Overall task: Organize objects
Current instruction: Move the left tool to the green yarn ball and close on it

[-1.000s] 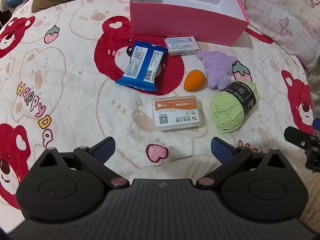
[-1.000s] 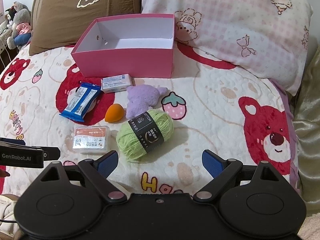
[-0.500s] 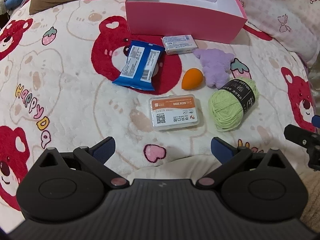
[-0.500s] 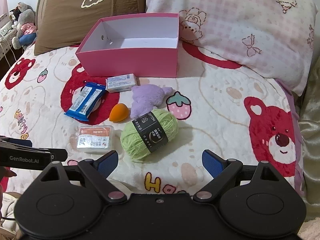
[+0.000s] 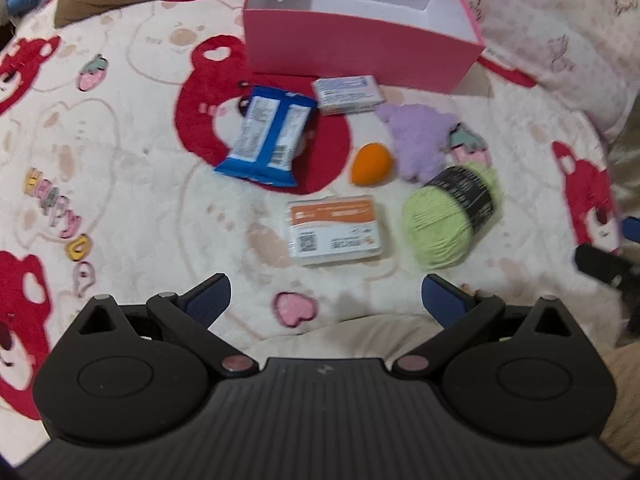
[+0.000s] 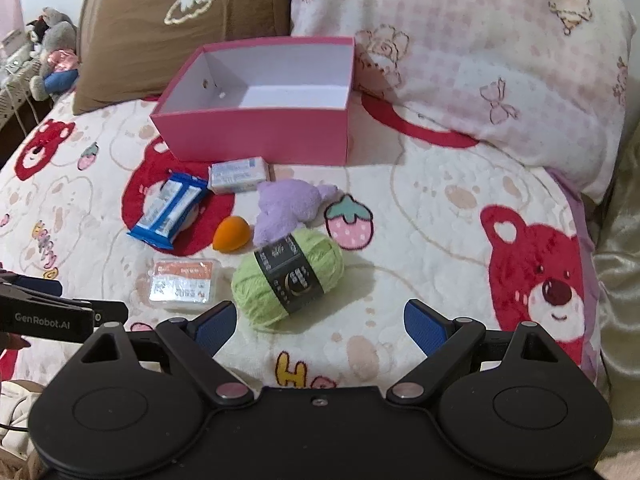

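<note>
Green yarn ball [image 6: 287,277] lies with its long axis diagonal, both grippers' jaws wide apart.

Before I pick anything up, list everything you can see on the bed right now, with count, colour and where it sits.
box: 1, pink outside, white inside, empty, at the back by the pillows
small carton: 1, white and blue, just in front of the box
snack pack: 1, blue and white, left of the carton
sponge: 1, orange, between pack and plush
plush: 1, purple, behind the yarn
yarn: 1, green with black band, nearest the right gripper
clear case: 1, orange label, left of the yarn
pillows: 2, one pink check, one brown, at the head
blanket: 1, cream with red bears
left gripper: open, empty
right gripper: open, empty
</note>
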The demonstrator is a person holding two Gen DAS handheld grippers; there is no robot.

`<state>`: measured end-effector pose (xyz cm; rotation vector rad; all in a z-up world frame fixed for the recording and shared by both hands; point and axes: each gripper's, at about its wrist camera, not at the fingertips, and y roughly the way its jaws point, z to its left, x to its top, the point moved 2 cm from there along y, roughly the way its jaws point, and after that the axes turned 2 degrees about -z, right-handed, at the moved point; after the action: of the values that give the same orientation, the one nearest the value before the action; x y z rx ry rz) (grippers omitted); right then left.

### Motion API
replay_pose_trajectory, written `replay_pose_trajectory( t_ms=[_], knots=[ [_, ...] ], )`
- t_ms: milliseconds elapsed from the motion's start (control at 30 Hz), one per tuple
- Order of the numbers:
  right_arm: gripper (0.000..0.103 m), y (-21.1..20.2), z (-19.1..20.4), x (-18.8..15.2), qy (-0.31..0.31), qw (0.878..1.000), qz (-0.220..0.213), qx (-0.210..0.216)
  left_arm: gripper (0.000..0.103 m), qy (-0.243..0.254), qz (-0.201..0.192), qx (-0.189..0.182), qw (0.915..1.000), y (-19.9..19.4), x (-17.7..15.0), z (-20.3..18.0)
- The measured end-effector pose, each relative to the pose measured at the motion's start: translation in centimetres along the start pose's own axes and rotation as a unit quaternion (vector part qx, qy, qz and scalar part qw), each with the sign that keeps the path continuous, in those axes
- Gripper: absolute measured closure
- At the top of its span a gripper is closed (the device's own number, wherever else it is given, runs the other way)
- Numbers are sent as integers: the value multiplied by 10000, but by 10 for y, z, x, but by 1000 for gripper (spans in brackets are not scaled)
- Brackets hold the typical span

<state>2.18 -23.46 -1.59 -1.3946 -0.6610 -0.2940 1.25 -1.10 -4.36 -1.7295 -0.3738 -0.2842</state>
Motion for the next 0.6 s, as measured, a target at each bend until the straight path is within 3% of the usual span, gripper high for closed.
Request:
replay_pose_trajectory(
  t_ms=[100, 233, 400, 600],
  knots=[
    [10, 0, 3, 2, -817, 9954, -385, 327, 1, -4, 0, -200, 9998, 0, 6, -7],
    [10, 10, 2, 3, -1582, 9848, -422, 584, 1, 203, -238, -63, 9995, -2, 13, -24],
    [10, 16, -3, 3, -2011, 9721, -623, 1037, 1, 371, -279, -124, 9988, 9, 23, -42],
    [10, 36, 6, -3, -2287, 9587, -460, 1630, 2, 693, -434, -41, 9966, 22, 28, -60]
  ],
)
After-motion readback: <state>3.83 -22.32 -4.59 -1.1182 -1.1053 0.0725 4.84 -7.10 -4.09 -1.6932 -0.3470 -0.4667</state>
